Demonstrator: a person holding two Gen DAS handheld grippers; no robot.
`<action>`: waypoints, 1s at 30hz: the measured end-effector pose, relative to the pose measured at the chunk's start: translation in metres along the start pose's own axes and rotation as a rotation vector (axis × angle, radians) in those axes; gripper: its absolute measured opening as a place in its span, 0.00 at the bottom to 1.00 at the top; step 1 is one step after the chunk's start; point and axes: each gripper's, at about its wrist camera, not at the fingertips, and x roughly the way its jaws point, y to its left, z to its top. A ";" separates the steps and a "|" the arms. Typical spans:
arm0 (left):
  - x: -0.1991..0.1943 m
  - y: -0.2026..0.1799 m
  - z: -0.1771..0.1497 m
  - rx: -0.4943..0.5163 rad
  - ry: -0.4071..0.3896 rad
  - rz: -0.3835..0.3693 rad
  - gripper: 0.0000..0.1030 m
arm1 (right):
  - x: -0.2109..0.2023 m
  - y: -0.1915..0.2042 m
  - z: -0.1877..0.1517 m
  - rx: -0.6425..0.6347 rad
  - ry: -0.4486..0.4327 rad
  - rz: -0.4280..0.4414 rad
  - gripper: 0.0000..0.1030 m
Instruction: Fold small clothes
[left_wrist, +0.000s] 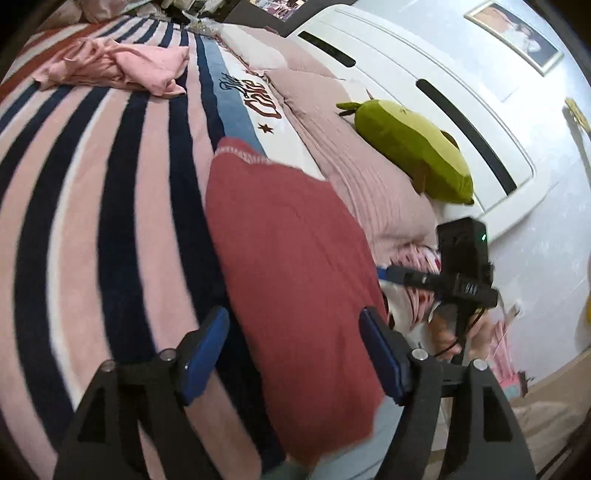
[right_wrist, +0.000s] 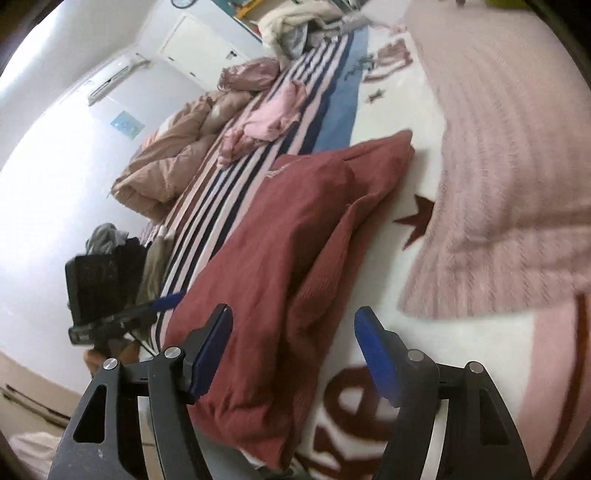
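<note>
red garment (left_wrist: 291, 280) flat on striped blanket (left_wrist: 110, 177); left gripper (left_wrist: 293, 350), right gripper (right_wrist: 291, 350) both spread, empty.

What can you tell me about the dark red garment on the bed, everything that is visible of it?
The dark red garment is soft, finely ribbed cloth with a pale stitched edge at its far end. It lies on the striped blanket, folded over itself with a raised fold along one side, beside the pink knitted pillow. The left gripper and right gripper are both open above its near end; neither grips it.
</note>
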 end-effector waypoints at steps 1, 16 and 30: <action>0.008 0.003 0.007 -0.002 0.011 0.008 0.67 | 0.010 -0.004 0.004 0.007 0.026 -0.001 0.64; 0.012 -0.021 0.044 0.035 -0.026 0.052 0.10 | 0.017 0.028 0.037 -0.061 -0.038 0.150 0.09; -0.198 -0.108 0.077 0.260 -0.319 0.295 0.10 | -0.019 0.241 0.079 -0.420 -0.252 0.308 0.08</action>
